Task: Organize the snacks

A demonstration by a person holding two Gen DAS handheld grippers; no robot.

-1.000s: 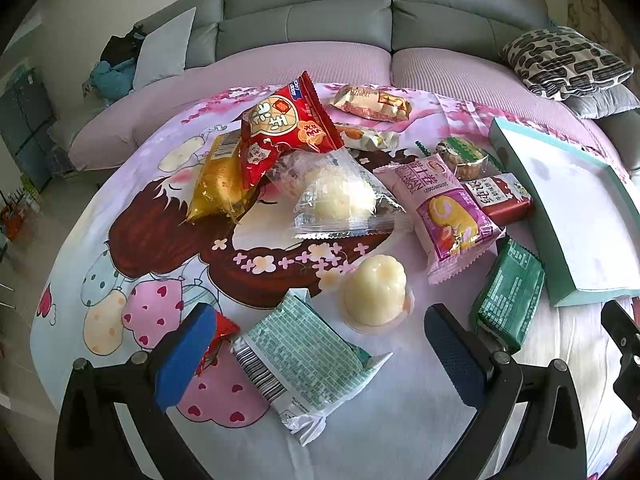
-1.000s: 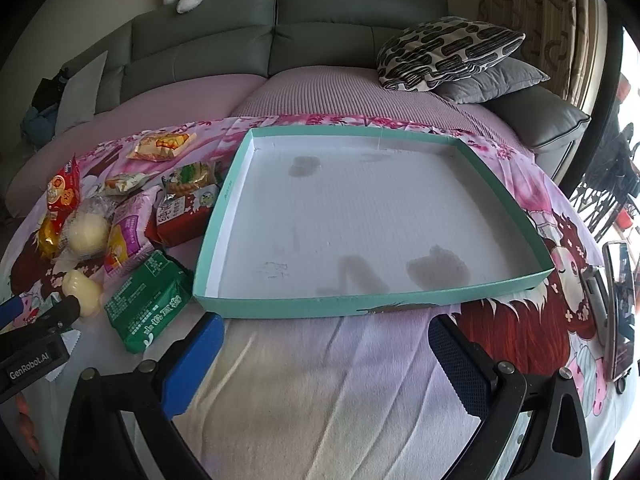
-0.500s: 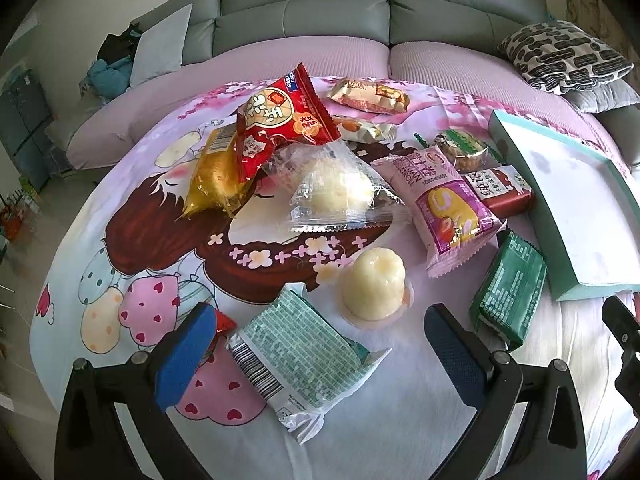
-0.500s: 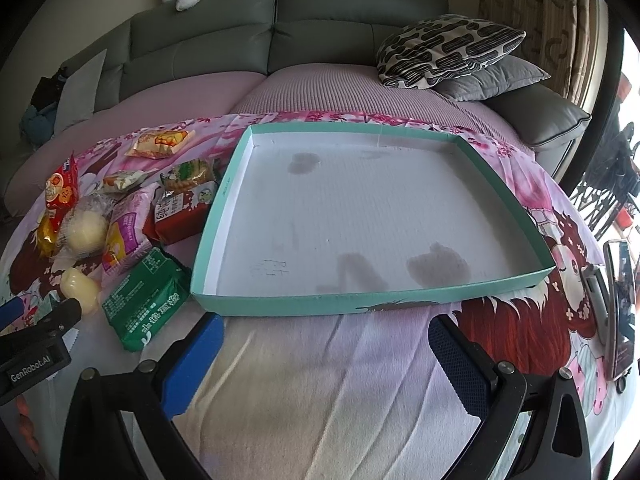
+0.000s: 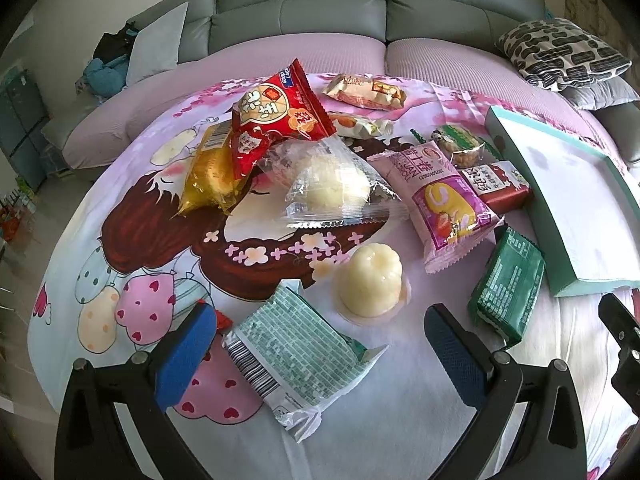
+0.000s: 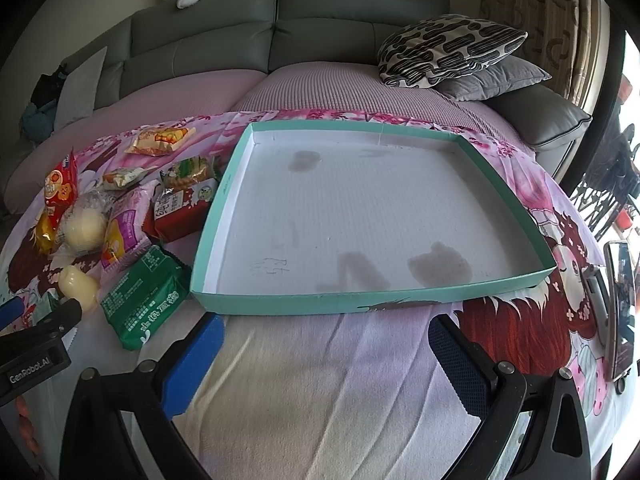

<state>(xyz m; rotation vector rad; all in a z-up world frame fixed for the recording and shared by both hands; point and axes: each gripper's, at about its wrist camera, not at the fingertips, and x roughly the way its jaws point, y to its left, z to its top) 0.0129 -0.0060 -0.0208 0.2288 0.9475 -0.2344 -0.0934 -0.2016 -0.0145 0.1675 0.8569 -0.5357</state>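
Several snacks lie on a cartoon-print cloth [image 5: 152,240]: a light green packet [image 5: 292,356] between my left gripper's fingers, a pale jelly cup [image 5: 370,280], a dark green packet [image 5: 508,292], a pink roll-cake packet [image 5: 448,208], a clear-wrapped bun [image 5: 332,188], a red bag [image 5: 276,120]. My left gripper [image 5: 316,356] hovers open over the light green packet. The teal-rimmed white tray [image 6: 224,200] lies empty ahead of my right gripper [image 6: 324,360], which is open and holds nothing. The dark green packet [image 6: 144,296] sits left of the tray.
A grey sofa [image 6: 280,40] with patterned pillows [image 6: 448,48] curves behind the table. A phone [image 6: 620,308] lies at the right edge. The left gripper's body [image 6: 32,352] shows at the right view's left edge. Bare cloth [image 6: 340,400] lies in front of the tray.
The left wrist view has shifted slightly; the snacks sit a little lower and nearer in frame. The right gripper and tray look the same.
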